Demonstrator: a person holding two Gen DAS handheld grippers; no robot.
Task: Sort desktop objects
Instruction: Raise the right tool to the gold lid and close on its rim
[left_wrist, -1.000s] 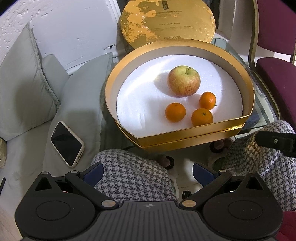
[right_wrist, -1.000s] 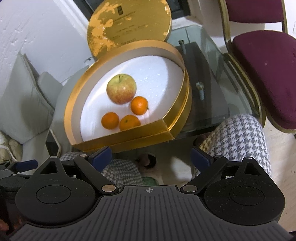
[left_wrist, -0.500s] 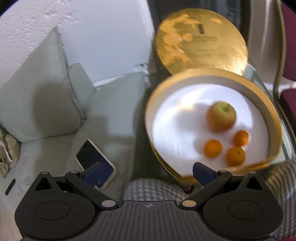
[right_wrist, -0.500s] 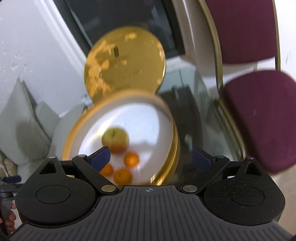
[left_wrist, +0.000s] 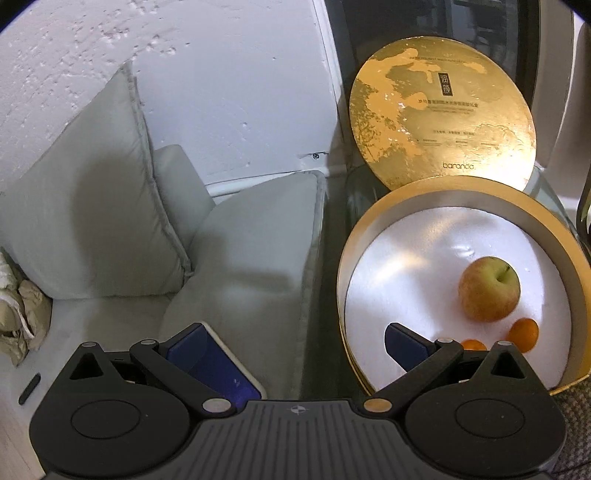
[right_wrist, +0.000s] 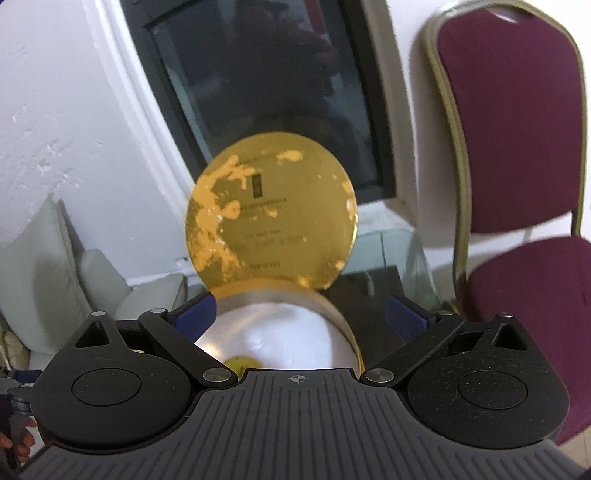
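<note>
Both cameras have swung upward and away from the box within the last second. In the left view the left tongs now aim over the grey cushion at frame centre, where earlier they faced the box squarely; the phone sits directly beneath the left finger at lower left, partly hidden by it. The box has shifted to the right side of the frame. The apple lies on its white liner at right, with one orange just below it and a second orange mostly hidden behind the tong linkage; a third, seen earlier, is out of sight. The gold lid leans upright behind the box at upper right. In the right view, which is blurred, the right tongs point at that lid at frame centre, with only the far rim of the box and a sliver of the apple visible at the bottom. A purple chair fills the right edge. Both tongs stand wide and hold nothing. Judgement: no fruit has been displaced; the left tongs appear to be turning toward the phone as the next item, and sorting proper has not yet begun. The glass table shows behind the box.
</note>
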